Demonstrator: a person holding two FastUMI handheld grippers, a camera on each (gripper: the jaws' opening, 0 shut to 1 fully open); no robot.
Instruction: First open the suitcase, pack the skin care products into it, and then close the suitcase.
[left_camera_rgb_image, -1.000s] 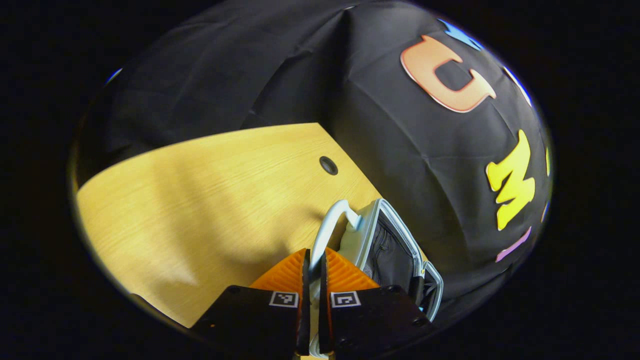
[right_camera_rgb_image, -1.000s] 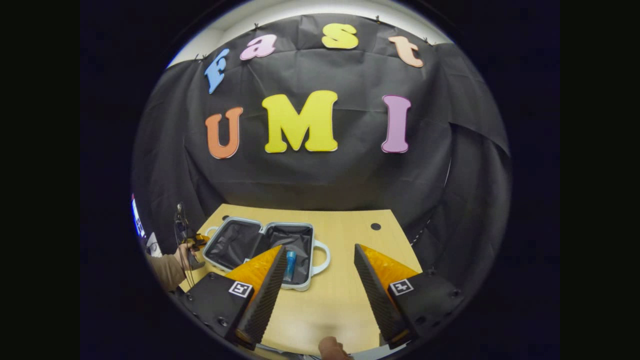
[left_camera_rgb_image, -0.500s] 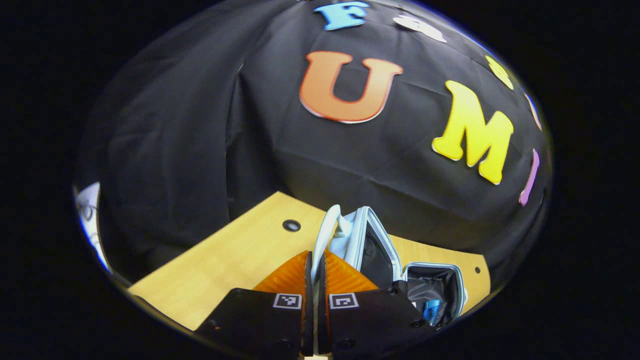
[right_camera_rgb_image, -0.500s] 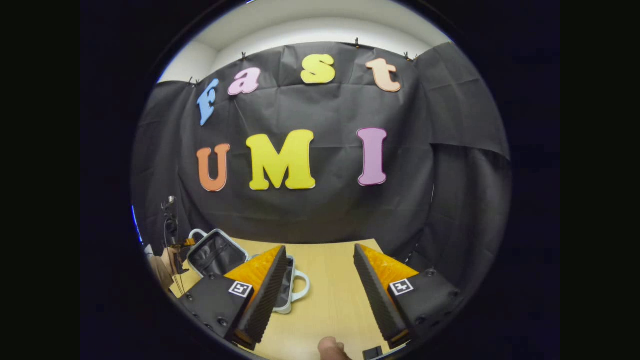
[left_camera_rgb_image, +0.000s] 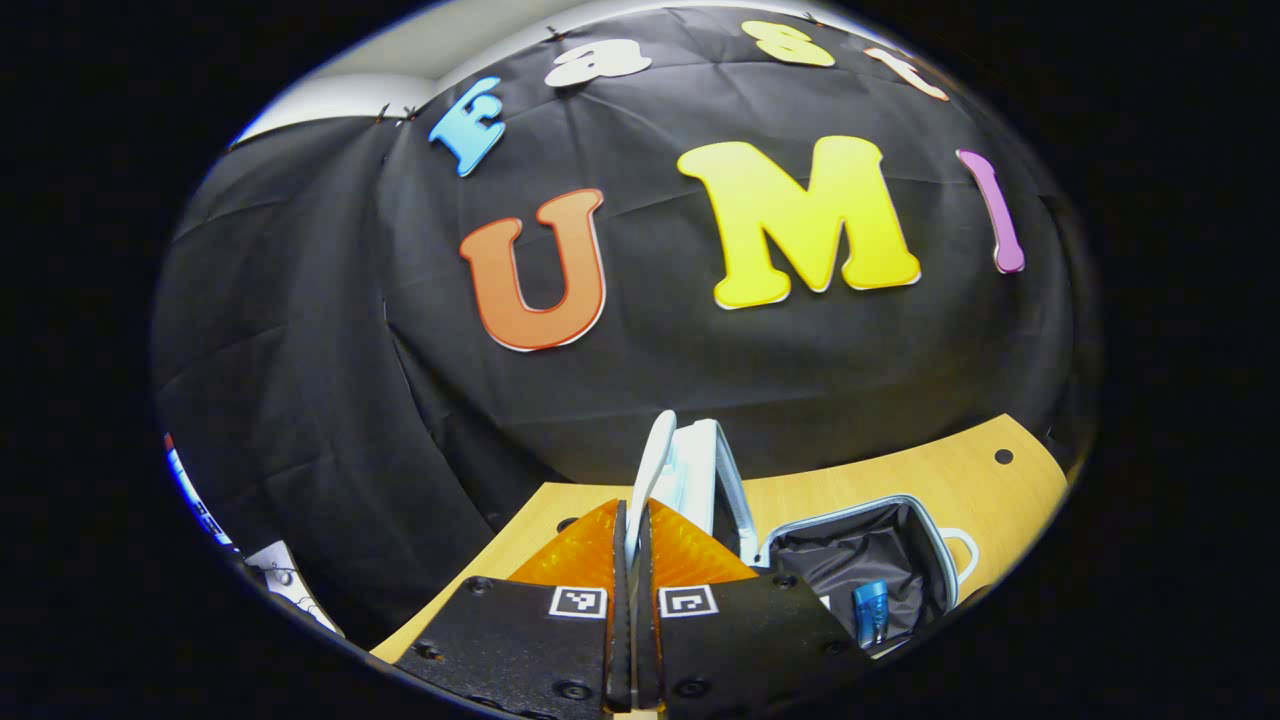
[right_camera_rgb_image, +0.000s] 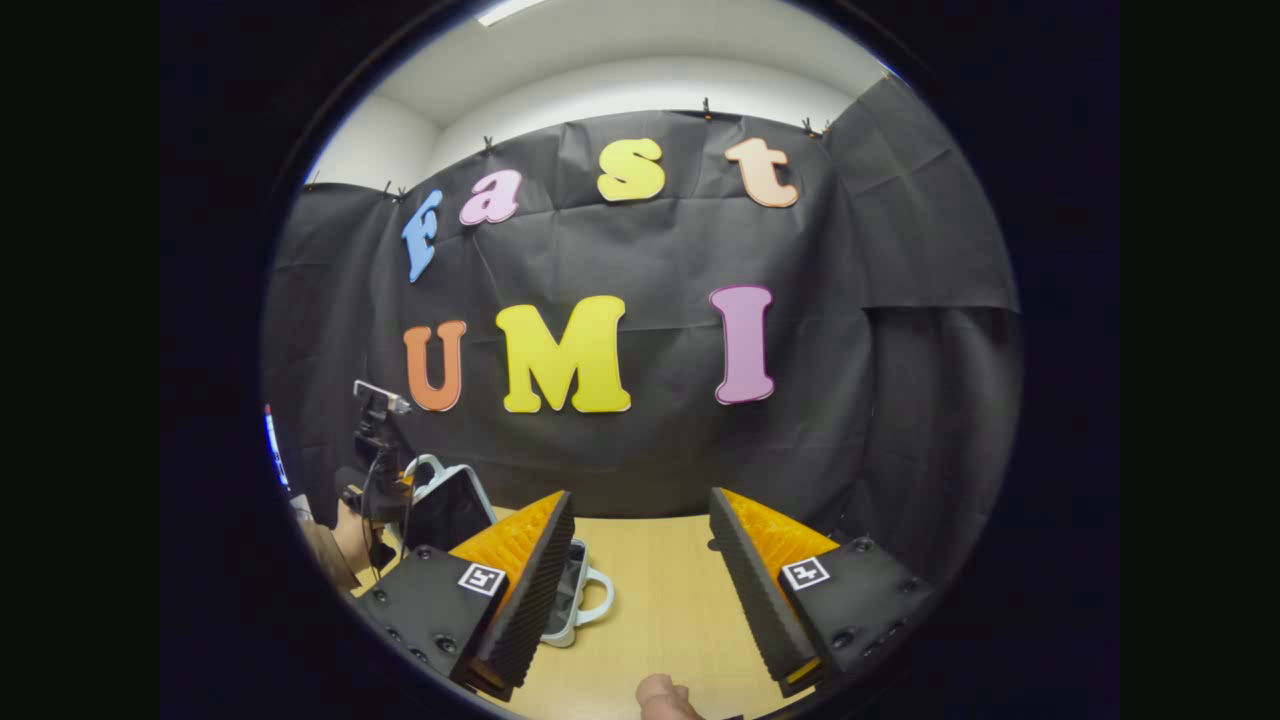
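Pale-blue plastic marks the suitcase lid (left_camera_rgb_image: 700, 470), standing nearly upright on the wooden desk (left_camera_rgb_image: 900, 480). In the left gripper view, the left hand-held gripper (left_camera_rgb_image: 632, 560) at 6 o'clock is clamped tight on the lid's white handle (left_camera_rgb_image: 655, 460), both fingers pressing it. At 4 o'clock the suitcase's other half (left_camera_rgb_image: 850, 545) lies open on the desk, with a blue skin care bottle (left_camera_rgb_image: 870, 610) inside on the dark lining. In the right gripper view, the raised lid (right_camera_rgb_image: 450, 505) sits at 8 o'clock, and the right hand-held gripper (right_camera_rgb_image: 640, 560) hangs wide open over bare desk, gripping nothing.
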